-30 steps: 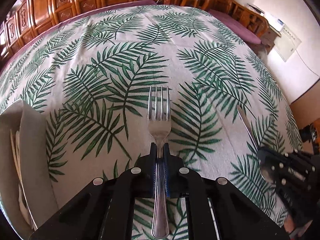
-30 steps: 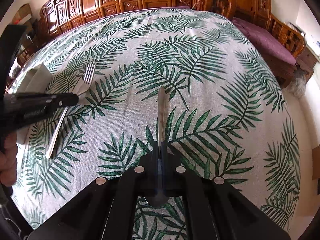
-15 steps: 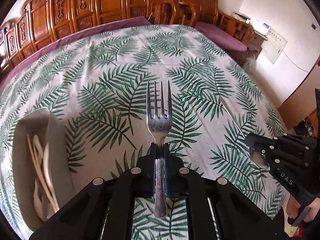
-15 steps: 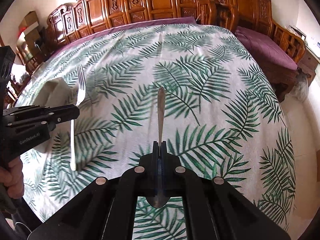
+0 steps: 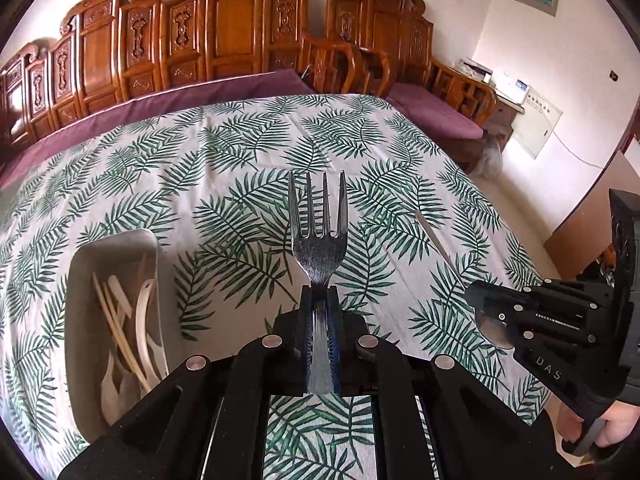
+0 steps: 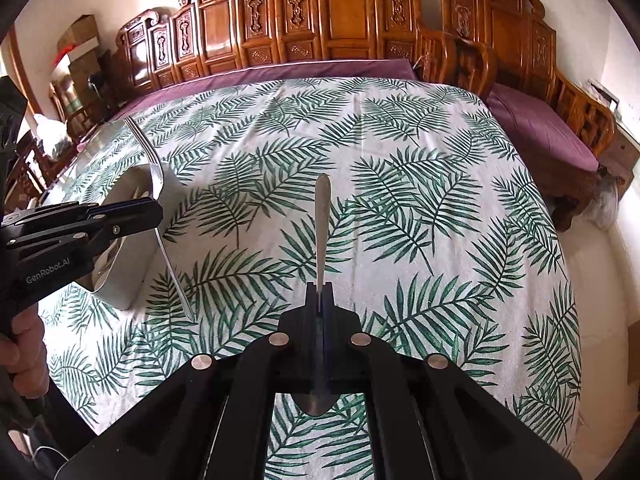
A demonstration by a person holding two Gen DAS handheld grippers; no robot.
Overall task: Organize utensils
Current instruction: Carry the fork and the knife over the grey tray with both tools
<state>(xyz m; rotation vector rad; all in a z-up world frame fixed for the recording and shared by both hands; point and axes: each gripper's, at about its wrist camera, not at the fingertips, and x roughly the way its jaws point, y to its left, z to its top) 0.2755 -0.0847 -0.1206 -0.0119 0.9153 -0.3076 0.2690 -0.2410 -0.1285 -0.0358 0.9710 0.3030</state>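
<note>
My left gripper (image 5: 319,294) is shut on a metal fork (image 5: 318,236), tines pointing forward, held above the table. It also shows in the right wrist view (image 6: 132,216) with the fork (image 6: 154,168) over the white tray (image 6: 124,276). My right gripper (image 6: 320,292) is shut on a metal spoon (image 6: 321,208), handle forward and bowl behind the fingers. It shows in the left wrist view (image 5: 478,298) with the spoon (image 5: 436,244). The white tray (image 5: 78,264) at the left holds several pale utensils and chopsticks (image 5: 120,332).
The table wears a palm-leaf cloth (image 6: 400,184). Carved wooden chairs (image 5: 240,40) and a purple-cushioned bench (image 6: 540,128) stand behind and to the right. The table's right edge drops to the floor (image 5: 532,240).
Both grippers have risen from the table with the fork and the spoon. The tray has come more fully into the left wrist view, and the fork is now over it.
</note>
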